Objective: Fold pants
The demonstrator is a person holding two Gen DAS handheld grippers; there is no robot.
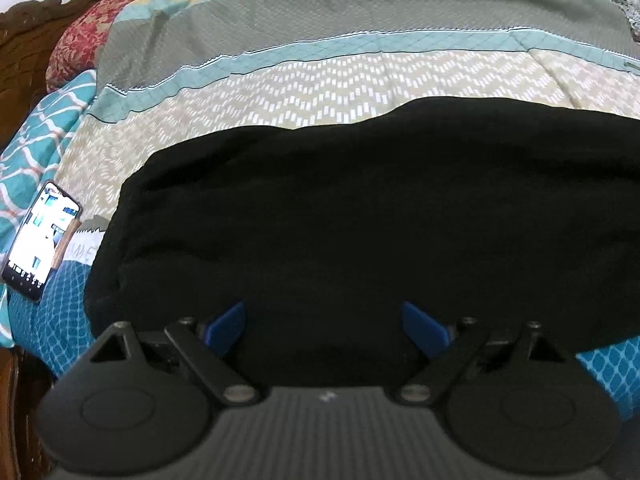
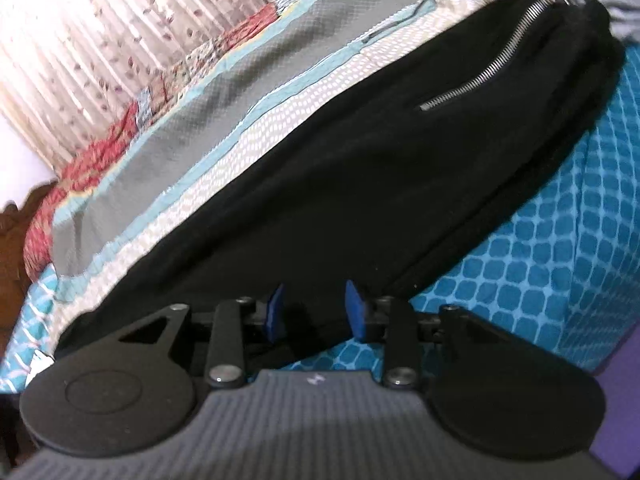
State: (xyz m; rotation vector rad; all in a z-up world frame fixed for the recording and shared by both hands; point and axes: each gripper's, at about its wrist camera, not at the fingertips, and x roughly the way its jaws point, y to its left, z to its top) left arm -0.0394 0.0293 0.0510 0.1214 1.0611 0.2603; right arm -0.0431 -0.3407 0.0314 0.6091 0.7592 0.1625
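Black pants [image 1: 360, 208] lie folded across a patterned bedspread [image 1: 320, 80]; left gripper [image 1: 324, 320] spread wide, right gripper [image 2: 314, 308] part-open, both gripping nothing.

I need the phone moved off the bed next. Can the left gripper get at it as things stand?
Probably yes: the phone lies bare on the bedspread, off to the side of the black pants, nothing covers it, and the left gripper is open and empty.

Bedsheet [image 1: 86, 254] print by phone [image 1: 40, 240] — partial letters, illegible; phone screen — text too small.
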